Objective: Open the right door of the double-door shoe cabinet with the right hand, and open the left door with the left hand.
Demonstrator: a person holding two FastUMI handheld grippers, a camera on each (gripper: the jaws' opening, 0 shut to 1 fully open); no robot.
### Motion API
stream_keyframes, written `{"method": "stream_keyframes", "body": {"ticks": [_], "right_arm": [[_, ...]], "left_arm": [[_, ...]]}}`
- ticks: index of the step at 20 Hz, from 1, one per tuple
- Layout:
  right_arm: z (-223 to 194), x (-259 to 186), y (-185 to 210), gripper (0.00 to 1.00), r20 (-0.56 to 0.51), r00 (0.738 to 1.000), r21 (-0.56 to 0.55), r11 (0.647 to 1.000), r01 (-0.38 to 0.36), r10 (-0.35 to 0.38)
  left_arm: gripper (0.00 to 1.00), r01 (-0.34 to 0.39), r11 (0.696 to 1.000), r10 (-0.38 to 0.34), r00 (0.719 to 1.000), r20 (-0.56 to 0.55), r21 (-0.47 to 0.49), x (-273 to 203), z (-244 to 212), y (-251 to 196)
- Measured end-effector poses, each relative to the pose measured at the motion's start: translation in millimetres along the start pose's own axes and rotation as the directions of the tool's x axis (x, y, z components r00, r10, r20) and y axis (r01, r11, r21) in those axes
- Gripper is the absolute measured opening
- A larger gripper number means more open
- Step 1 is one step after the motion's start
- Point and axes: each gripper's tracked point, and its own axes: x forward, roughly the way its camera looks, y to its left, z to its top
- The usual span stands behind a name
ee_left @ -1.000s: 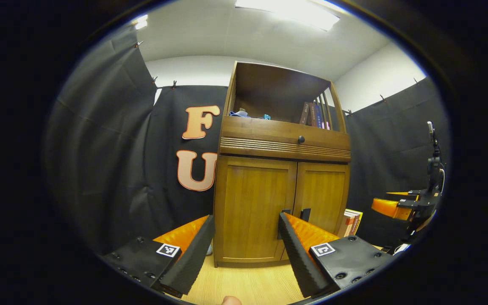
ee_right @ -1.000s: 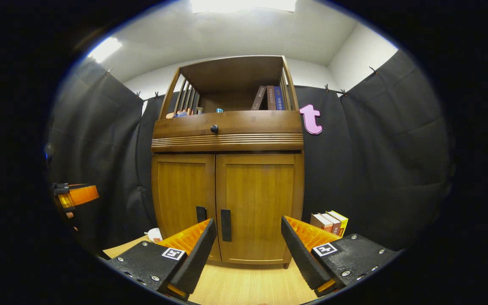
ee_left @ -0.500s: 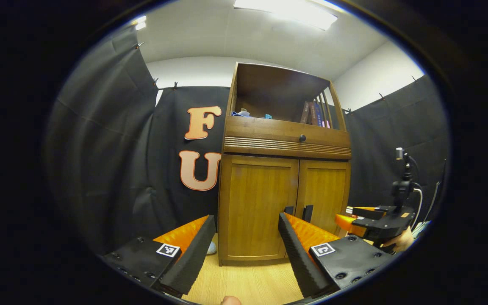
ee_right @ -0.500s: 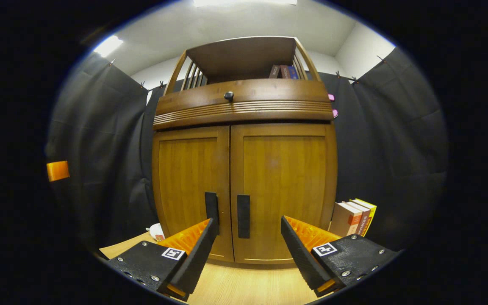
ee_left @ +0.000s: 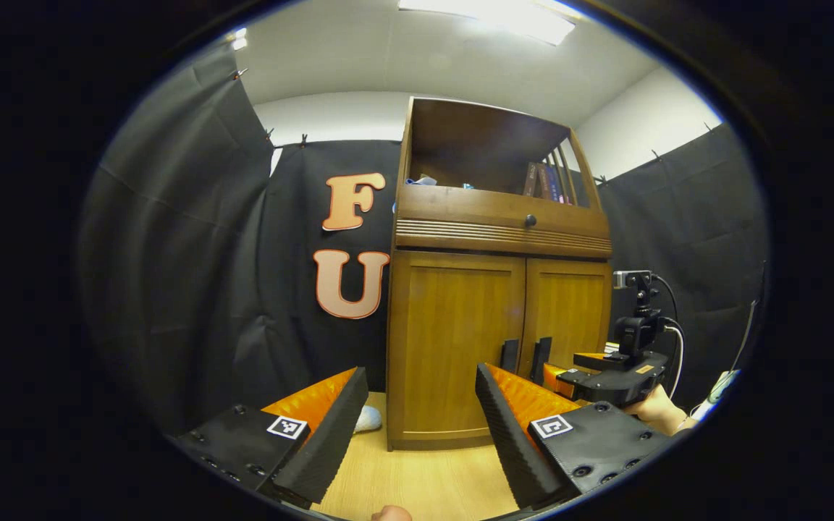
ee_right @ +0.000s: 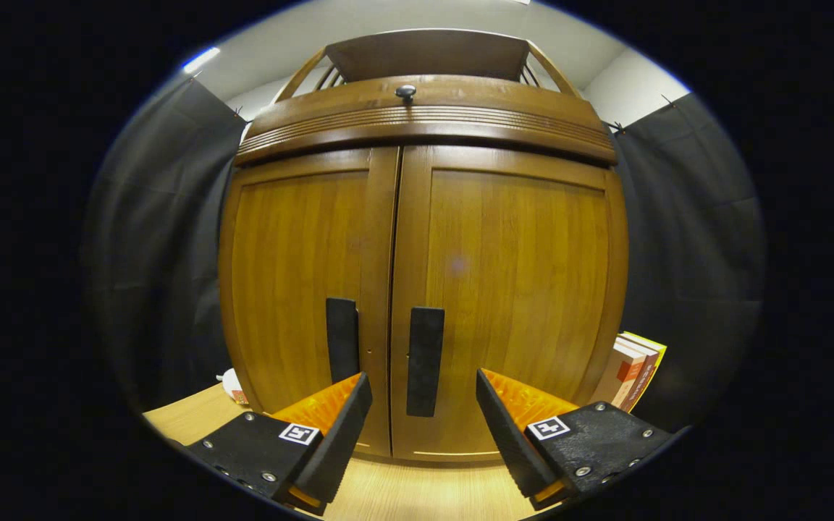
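With the right tongs [ee_right: 423,394] held apart, the right door handle [ee_right: 425,360] should be centred before clamping.

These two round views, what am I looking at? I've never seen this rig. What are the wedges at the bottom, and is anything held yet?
Each view comes from a camera riding on a hand-held gripper, looking along its two fingers, which are the wedges at the bottom. The left gripper is open and holds nothing, facing the cabinet from farther back. The right gripper is open too, close to the doors, its fingers either side of the right handle but not gripping it. In the left gripper view you also see that right gripper with the hand holding it. Both doors are shut. Books stand beside the cabinet.
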Motion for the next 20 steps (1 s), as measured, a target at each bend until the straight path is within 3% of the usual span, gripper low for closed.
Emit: {"method": "stream_keyframes", "body": {"ticks": [1, 2, 3, 9, 11, 12, 13, 15, 16, 19, 20], "right_arm": [[-4, 9, -1, 0.94, -0.009, 1.000, 0.011, 1.000, 0.005, -0.005], [-8, 19, -4, 0.77, -0.018, 1.000, 0.019, 1.000, 0.010, -0.009], [-11, 27, -3, 0.81, -0.020, 1.000, 0.027, 1.000, 0.006, -0.005], [-14, 64, -5, 0.68, -0.026, 1.000, 0.069, 0.998, 0.012, -0.010], [-16, 71, -2, 0.55, -0.032, 0.999, 0.069, 0.998, 0.006, -0.003], [-17, 72, -2, 0.58, -0.031, 0.999, 0.068, 0.998, 0.010, -0.008], [-18, 72, -5, 0.43, -0.028, 0.999, 0.063, 0.998, 0.023, -0.022], [-17, 72, -5, 0.31, -0.029, 0.999, 0.068, 0.998, 0.018, -0.016], [-17, 72, -5, 0.36, -0.029, 1.000, 0.069, 0.998, 0.011, -0.009], [-18, 68, -6, 0.32, -0.033, 0.999, 0.065, 0.998, 0.009, -0.006], [-18, 65, -5, 0.35, -0.035, 0.999, 0.070, 0.997, 0.009, -0.007]], "left_arm": [[0.96, -0.009, 1.000, 0.009, 1.000, -0.004, -0.005, 3, -2, 4], [0.99, -0.016, 1.000, 0.016, 1.000, -0.010, -0.009, 5, -5, 8], [0.99, -0.029, 1.000, 0.028, 0.999, -0.017, -0.012, 9, -9, 13], [0.94, -0.066, 0.998, 0.065, 0.997, -0.045, -0.020, 21, -23, 33], [0.96, -0.071, 0.997, 0.070, 0.996, -0.055, -0.024, 22, -29, 37], [0.97, -0.077, 0.997, 0.076, 0.995, -0.057, -0.021, 22, -30, 41], [0.97, -0.086, 0.996, 0.085, 0.995, -0.059, -0.020, 23, -31, 44], [0.96, -0.102, 0.995, 0.101, 0.993, -0.056, -0.021, 22, -31, 49], [0.97, -0.107, 0.994, 0.106, 0.993, -0.056, -0.022, 22, -32, 50], [0.96, -0.114, 0.993, 0.113, 0.992, -0.056, -0.026, 18, -34, 51], [0.97, -0.117, 0.993, 0.115, 0.992, -0.056, -0.026, 16, -33, 53]]}}
